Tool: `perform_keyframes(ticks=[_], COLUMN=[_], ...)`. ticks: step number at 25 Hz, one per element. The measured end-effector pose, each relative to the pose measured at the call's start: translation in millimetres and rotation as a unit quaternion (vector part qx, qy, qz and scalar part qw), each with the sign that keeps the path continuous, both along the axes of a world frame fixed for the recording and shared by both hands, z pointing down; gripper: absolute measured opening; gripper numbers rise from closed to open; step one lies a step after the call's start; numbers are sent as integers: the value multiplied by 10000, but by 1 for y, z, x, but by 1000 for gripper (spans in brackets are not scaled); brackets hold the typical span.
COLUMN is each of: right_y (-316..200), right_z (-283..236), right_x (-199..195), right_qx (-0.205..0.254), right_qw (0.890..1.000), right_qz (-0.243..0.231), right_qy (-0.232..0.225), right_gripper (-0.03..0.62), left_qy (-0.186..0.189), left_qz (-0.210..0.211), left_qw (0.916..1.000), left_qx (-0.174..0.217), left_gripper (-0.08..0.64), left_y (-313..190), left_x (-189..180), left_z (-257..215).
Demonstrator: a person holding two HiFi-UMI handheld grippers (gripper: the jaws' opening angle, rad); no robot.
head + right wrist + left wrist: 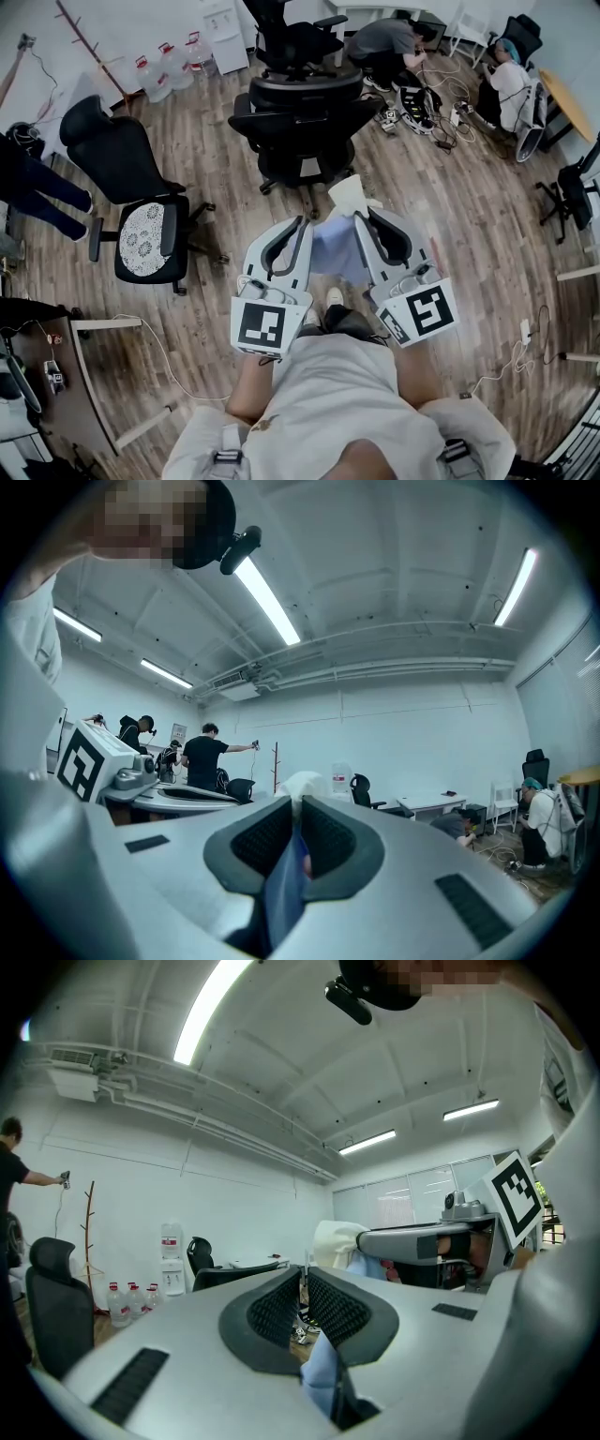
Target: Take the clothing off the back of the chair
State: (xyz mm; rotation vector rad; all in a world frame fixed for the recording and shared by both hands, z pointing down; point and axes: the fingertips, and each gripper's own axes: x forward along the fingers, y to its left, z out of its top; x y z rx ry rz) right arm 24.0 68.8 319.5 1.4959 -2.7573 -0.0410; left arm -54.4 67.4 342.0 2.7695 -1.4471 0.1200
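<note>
Pale blue fabric is what we've got pinched in both tools right now. Our left gripper [305,1283] has its jaws nearly together, with just a thin slot between the ribbed pads [272,1312]. A fold of the clothing [333,251] is squeezed in that slot, down toward the back of the jaws. Same story on our right gripper [295,808]: the jaws are narrow and clamped on a blue strip of the same garment, and a cream-coloured bit of it pokes up just past the tips.

From the head view, the two grippers sit side by side pointing away from us, tips angled toward each other, and the garment hangs in the gap between them. The cream part sticks out ahead of the right gripper's tips. The black office chair [302,112] is straight ahead, beyond the garment. The cloth looks clear of the chair's back, held up in front of our legs, though we can't tell if its far edge brushes the chair's base.

Around us there's a wood floor [216,155] and a second black chair [127,159] off to the left with a lacy white cushion [142,236] on its seat. Some water bottles [169,67] stand by the wall, and two people [389,42] crouch near a tangle of cables [441,117] at the far side. The right gripper view also catches a person in black [206,757] standing with one arm out.
</note>
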Motion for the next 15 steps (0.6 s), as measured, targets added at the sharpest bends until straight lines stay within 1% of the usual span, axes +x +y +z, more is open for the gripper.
perform_keyframes(ticks=[15], right_y=[-12], right_z=[3], right_x=[-3], right_qx=[-11], right_qw=[10000], right_qz=[-27], right_qy=[15], right_gripper=[46], left_qy=[12], left_qz=[-5], left_qw=[10000], left_qx=[-8], left_gripper=[42], left_y=[-12], left_x=[-1], left_z=[4])
